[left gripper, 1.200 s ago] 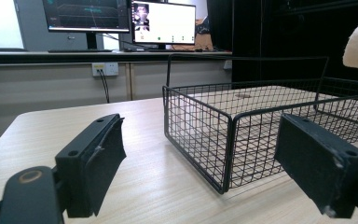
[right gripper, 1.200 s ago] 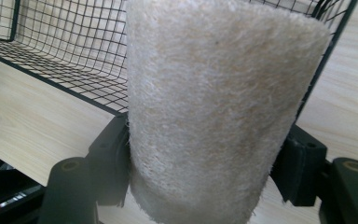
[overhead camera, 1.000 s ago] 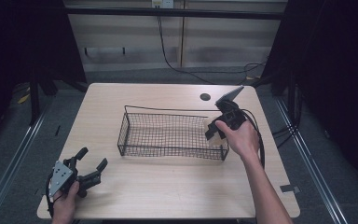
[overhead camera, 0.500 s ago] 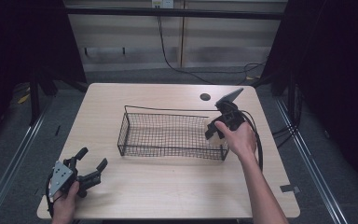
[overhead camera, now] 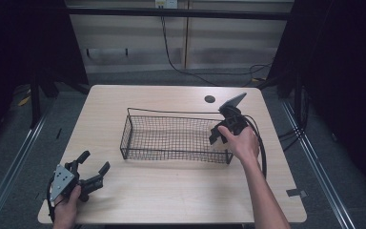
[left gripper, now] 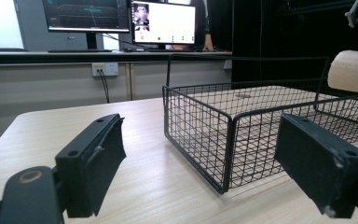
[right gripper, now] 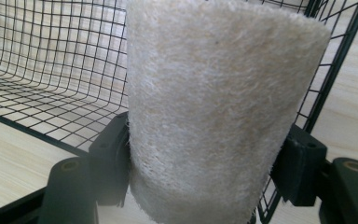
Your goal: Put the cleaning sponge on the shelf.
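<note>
We are pinching a pale fibrous roll (right gripper: 214,107) in our right gripper (overhead camera: 228,125), holding it over the right end of the wire basket (overhead camera: 171,138) on the counter (overhead camera: 171,191). Our left gripper (overhead camera: 81,174) is resting spread near the counter's front left corner, holding nothing.

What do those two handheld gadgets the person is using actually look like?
Both are black. The left gripper has two blocky jaws with flat pads, round screw holes in them, and a grey three-cornered plate on top. The right gripper carries a grey pointed plate too, and a black cable loops back from it along the forearm. The forearms are bare: no sleeves show.
</note>
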`<state>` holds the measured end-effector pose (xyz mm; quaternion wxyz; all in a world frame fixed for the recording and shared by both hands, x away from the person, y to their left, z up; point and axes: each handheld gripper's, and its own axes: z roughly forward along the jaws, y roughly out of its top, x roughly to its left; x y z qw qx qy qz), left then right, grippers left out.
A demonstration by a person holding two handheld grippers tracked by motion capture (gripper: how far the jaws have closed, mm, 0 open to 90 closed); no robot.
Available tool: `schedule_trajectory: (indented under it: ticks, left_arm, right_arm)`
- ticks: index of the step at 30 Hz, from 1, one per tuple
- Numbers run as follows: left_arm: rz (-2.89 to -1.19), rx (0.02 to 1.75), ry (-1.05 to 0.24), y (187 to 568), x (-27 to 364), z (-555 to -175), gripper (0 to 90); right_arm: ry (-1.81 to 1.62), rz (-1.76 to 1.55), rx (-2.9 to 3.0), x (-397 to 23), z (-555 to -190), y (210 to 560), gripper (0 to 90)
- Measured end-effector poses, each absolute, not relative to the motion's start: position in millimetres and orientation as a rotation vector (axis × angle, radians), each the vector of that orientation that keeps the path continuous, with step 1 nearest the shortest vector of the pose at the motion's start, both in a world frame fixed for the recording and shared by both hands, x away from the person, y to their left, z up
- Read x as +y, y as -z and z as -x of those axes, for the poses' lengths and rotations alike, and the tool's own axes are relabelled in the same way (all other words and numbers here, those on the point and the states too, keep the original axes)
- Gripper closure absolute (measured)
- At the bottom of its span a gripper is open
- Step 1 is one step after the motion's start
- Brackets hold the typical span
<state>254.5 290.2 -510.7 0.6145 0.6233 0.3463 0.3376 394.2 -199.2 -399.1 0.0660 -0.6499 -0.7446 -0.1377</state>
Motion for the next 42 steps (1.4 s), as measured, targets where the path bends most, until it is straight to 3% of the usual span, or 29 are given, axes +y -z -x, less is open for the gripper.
schedule_trajectory:
  ticks: [42]
  left_arm:
    - [-1.43, 0.797, -0.775, 510.8, 289.9, -254.5, 15.5]
  right_arm:
    - [0.275, 1.974, -2.275, -177.3, -397.1, 435.1, 31.1]
